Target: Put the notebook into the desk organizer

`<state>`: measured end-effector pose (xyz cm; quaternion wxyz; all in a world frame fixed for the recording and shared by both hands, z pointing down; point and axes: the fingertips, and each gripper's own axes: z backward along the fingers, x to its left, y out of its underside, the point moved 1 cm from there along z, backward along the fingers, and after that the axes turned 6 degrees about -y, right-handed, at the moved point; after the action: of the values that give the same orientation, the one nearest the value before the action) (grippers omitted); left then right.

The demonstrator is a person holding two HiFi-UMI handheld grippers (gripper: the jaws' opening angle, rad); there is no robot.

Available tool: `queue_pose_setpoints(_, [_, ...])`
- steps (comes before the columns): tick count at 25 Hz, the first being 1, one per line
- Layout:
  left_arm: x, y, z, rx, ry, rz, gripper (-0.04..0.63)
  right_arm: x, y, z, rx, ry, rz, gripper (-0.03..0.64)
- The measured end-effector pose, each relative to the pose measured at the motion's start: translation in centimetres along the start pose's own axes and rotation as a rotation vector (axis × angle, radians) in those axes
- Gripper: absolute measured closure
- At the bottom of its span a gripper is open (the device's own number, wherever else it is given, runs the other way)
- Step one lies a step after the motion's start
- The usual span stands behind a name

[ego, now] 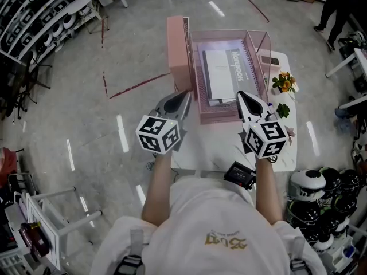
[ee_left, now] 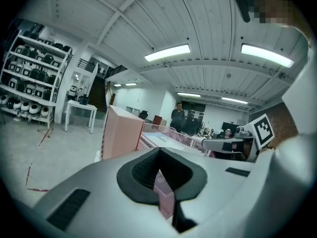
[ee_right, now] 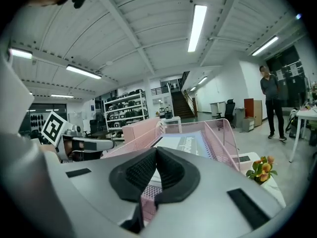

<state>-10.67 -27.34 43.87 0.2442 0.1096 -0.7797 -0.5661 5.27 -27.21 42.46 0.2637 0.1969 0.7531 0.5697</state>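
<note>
Nearest to me is my own white shirt [ego: 212, 234], and from it my two forearms go forward over the desk [ego: 192, 156].

On the left, the left tongs [ego: 186, 95] hang at the left front corner of the pink desk organizer [ego: 221, 118]. I cannot tell if they touch it. In the left gripper view the pads [ee_left: 142, 170] are pressed together at the tips and nothing is between them. The pink in the small gap lower down is only mesh behind them. Left of the tray, a pink upright box [ego: 178, 47] stands right against it.

In the middle, the notebook [ego: 226, 73] lies flat inside the mesh tray, with its spiral edge along the right wall.

On the right, the right tongs [ego: 241, 95] hang at the right front corner of the tray. Their pads [ee_right: 141, 170] are also pressed together and they carry nothing. Further right, a small bunch of orange flowers [ego: 284, 82] stands on the desk.

I judge that the placing step is done, because the notebook is in the tray and both tongs are empty. The next move needs no grip. I only have to draw both tongs back toward me without pushing the front wall of the tray.
</note>
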Motion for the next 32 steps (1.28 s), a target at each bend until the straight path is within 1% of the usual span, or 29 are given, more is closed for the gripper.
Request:
queue_pose_setpoints(7, [-2.0,0.5,1.7,-0.013,-0.003,-0.025,0.58,0.9,2.0,2.8,-0.013,0.041,-0.053,0.606])
queue_pose_setpoints(12, [-3.1,1.9,3.2,-0.004,-0.013,-0.028,0.58,2.3,3.5,4.6,0.006,0.065,-0.012,0.606])
queue_pose_setpoints(26, [-4.8,5.9,6.3,0.013,-0.038,-0.013,0.58,3.6,6.5,9.0,0.02,0.157,-0.029,0.606])
queue_pose_setpoints(32, [-5.0,6.5,6.8,0.02,-0.032,-0.004,0.58,4.0,7.2,9.8,0.023,0.183,-0.026,0.606])
